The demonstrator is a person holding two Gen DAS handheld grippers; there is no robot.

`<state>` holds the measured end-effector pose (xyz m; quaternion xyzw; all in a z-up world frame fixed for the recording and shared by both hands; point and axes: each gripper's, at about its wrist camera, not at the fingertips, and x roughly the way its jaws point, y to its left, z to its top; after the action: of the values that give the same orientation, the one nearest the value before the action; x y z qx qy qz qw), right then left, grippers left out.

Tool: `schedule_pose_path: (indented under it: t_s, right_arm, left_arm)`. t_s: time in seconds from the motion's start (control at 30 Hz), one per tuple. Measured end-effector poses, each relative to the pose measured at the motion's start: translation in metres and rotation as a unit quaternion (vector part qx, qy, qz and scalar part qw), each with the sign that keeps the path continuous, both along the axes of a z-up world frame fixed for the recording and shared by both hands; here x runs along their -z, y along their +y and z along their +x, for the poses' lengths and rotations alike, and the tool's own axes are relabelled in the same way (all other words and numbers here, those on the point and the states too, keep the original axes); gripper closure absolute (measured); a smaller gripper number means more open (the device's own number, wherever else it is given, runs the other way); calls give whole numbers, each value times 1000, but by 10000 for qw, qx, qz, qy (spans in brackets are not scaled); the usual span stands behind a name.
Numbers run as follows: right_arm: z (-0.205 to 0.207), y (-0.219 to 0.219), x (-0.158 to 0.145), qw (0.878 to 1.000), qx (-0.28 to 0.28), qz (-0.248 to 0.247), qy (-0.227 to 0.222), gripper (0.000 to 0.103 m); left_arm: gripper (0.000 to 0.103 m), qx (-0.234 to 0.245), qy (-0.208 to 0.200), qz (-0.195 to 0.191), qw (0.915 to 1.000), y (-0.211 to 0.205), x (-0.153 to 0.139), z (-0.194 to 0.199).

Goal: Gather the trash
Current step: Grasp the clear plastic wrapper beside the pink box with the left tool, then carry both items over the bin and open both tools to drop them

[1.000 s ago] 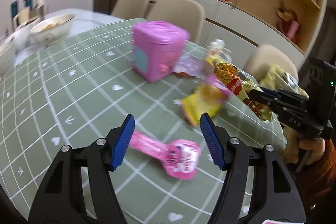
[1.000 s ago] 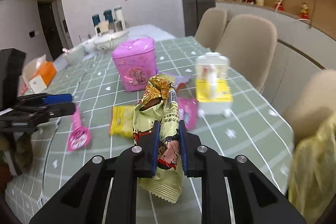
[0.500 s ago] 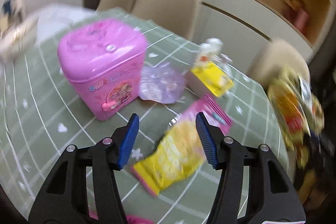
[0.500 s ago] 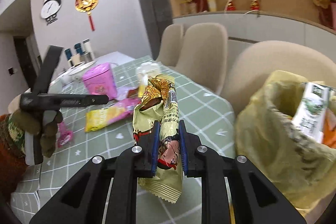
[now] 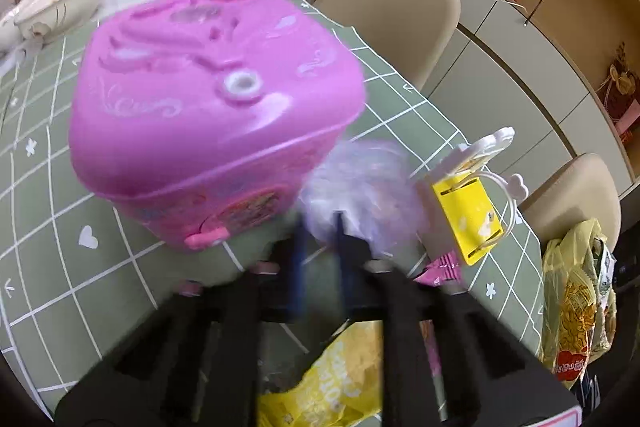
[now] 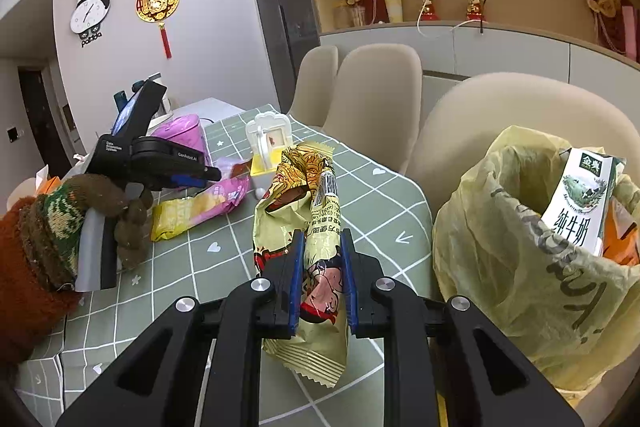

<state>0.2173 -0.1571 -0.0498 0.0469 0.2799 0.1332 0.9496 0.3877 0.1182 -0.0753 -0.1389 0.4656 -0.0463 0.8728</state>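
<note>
2 grippers: right gripper (image 6: 322, 263) clamps crinkled foil wrapper (image 6: 308, 227); left gripper (image 5: 320, 247), blurred, seemingly pinches translucent lilac wrapper (image 5: 360, 183).

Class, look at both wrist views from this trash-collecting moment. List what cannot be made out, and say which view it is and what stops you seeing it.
- Left wrist view: whether the left hand-held gripper pinches the pale purple wrapper; motion blur smears both.
- Left wrist view: the yellow wrapper; the gripper's body covers part of it.
- Right wrist view: what lies deep in the yellow trash bag; its wall and the milk carton hide it.
</note>
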Motion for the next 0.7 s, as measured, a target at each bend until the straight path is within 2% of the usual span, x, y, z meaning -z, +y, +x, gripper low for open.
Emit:
schedule_pose_path:
  t_s: [0.1,0.27,0.4,0.57,0.7]
  right_arm:
    - [-6,3,-4,9999,-54,-77,-71,85]
    - [-11,-3,-11,9997,-38,-5,-220,85]
    - [-18,-7,-17,9994,-49,13,-344,85]
    - [-27,-22,-29,9986,47,89,-524,85]
    - [-37,-42,-41,9969,222,161,-739,85]
  left_arm:
    - [100,113,-44,-53,9999,7,-2,-14]
    - [102,590,-491,-69,9970,7,-30,-69]
    - [102,896,-969,-9,9912,-3,-60,-102]
    - [102,1097,-1674,227,9795,-24,-101,-131]
    - [102,1272,-1825,127,9749,-43,-120,-139]
